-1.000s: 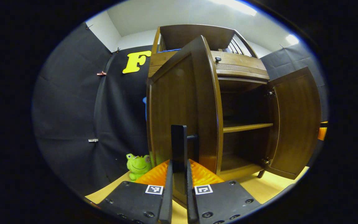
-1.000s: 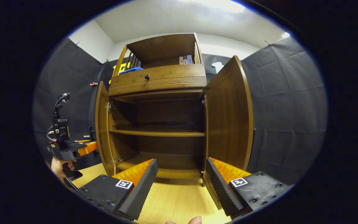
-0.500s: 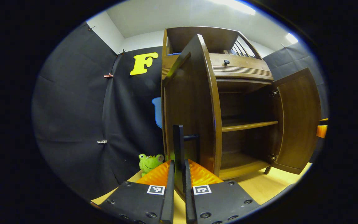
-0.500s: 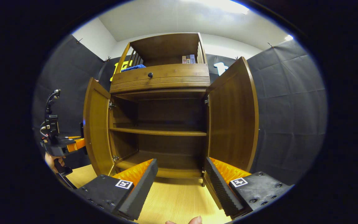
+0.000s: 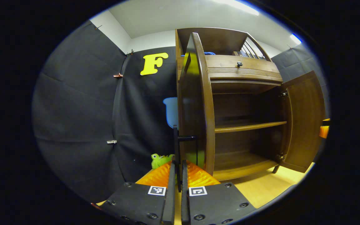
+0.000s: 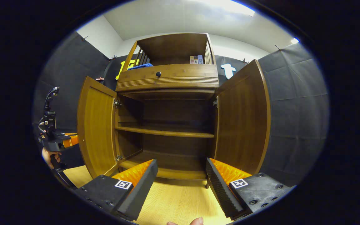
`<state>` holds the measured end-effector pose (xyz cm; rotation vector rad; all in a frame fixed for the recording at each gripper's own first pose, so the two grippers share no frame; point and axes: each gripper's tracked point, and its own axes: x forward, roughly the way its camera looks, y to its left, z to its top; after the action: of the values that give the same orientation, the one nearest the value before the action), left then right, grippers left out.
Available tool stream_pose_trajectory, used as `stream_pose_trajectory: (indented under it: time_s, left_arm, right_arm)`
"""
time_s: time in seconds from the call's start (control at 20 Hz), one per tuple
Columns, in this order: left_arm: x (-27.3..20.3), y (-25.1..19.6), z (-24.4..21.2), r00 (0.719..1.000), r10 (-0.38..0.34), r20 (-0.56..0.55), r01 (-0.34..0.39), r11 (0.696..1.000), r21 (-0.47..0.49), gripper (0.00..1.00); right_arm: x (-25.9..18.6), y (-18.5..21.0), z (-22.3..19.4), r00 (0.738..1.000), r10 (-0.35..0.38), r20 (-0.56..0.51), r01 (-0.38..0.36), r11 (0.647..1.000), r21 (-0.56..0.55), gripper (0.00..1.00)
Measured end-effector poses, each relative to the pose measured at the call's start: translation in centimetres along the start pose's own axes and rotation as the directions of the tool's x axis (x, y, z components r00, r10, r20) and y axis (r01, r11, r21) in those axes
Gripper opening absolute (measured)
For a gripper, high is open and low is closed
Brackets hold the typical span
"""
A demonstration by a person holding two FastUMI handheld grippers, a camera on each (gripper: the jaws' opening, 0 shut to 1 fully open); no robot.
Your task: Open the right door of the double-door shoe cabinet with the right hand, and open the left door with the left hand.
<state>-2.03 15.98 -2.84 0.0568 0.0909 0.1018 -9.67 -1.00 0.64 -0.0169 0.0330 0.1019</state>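
Shoe cabinet [image 6: 167, 81] doors wide, shelves bare, left gripper [image 5: 177, 175] clamping door handle [image 5: 176, 147], right gripper [image 6: 180, 178] jaws apart.

black gripper [image 6: 180, 184] bodies, square markers, screws

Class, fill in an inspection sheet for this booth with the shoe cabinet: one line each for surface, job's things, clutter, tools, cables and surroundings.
Surface: pale wood floor, bare in front of the cabinet.
Job's things: shoe cabinet; left door and right door both swung wide open; shelf inside holds nothing.
Clutter: green frog toy on the floor beside the cabinet; blue cloth and small boxes on the top rack.
Tools: left tool shut on the left door's black handle; right tool open, holding nothing.
Cables: a cable arcs above the left tool.
Surroundings: black cloth wall, white ceiling.
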Motion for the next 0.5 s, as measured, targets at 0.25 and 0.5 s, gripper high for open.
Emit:
stream_pose_trajectory:
  time_s: [0.25,0.5]
  left_arm:
    - [-0.3,2.9,-0.7,1.0,0.027,-0.016,-0.027,1.0,-0.011,0.11]
    - [-0.3,3.8,-0.9,1.0,0.014,-0.028,-0.015,0.999,-0.035,0.08]
  right_arm:
    - [0.4,0.0,0.1,1.0,-0.007,0.001,0.007,1.0,-0.001,1.0]
    - [0.7,0.2,-0.1,1.0,-0.009,-0.004,0.009,1.0,-0.004,0.98]
